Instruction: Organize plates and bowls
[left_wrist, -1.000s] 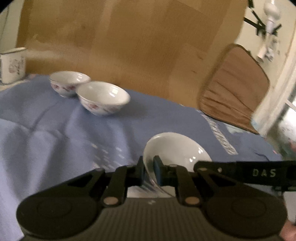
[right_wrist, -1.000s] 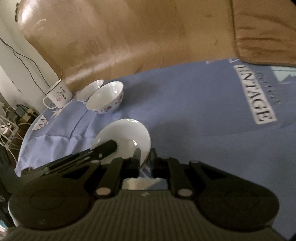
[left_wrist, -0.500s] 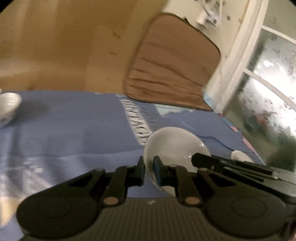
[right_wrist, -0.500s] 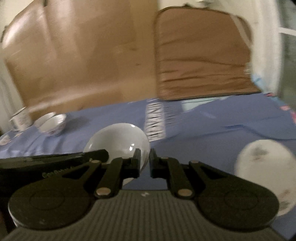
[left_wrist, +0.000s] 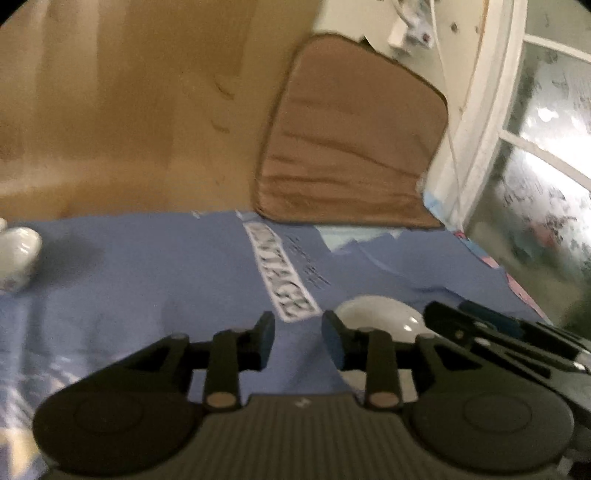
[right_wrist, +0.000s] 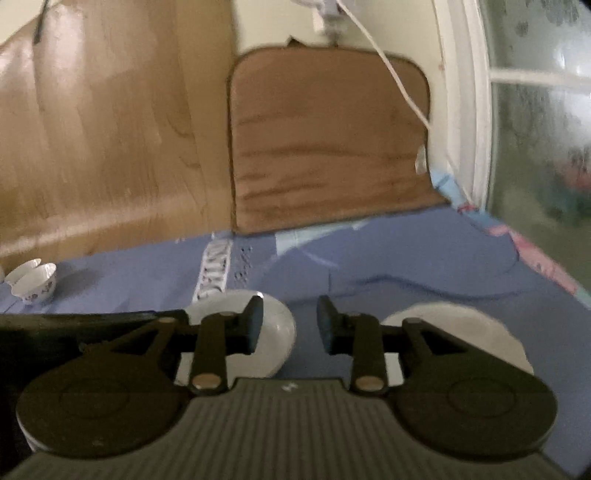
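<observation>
Blue printed cloth (left_wrist: 147, 295) covering the surface, with brown board and a tan cushion (left_wrist: 351, 140) propped behind. Both sets of jaws just opened, releasing the white bowl (right_wrist: 273, 328) carried between them a moment ago. Left gripper (left_wrist: 297, 339) spread, nothing between the jaws; bowl resting on the cloth just right of them. Right gripper (right_wrist: 290, 328) likewise spread and empty; same bowl just left of its jaws, a white plate (right_wrist: 461, 328) just right. Looks like one bowl set down beside the plate. Bowl empty inside. Two patterned bowls (right_wrist: 35, 282) far left, touching, well apart from both jaws, contents not visible.
</observation>
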